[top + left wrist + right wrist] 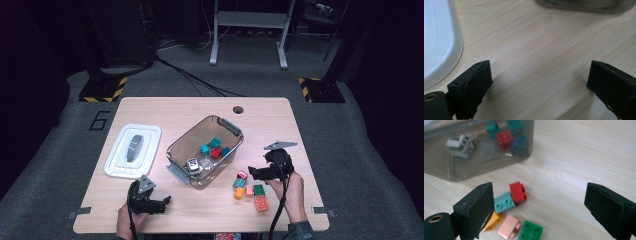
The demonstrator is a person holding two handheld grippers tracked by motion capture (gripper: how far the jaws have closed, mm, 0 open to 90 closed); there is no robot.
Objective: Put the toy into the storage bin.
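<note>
Bricks [511, 205] of hard, light plastic are judged stiff and a little slippery, best pinched across flat opposite sides, not over the studs. The left gripper [539, 85] is spread wide over bare table [536, 50], nothing held. The right gripper [539, 207] is spread wide, nothing between its jaws; the red brick [517, 192] and teal brick [504, 202] lie just beside its left jaw, the clear bin [474, 167] beyond.
</note>
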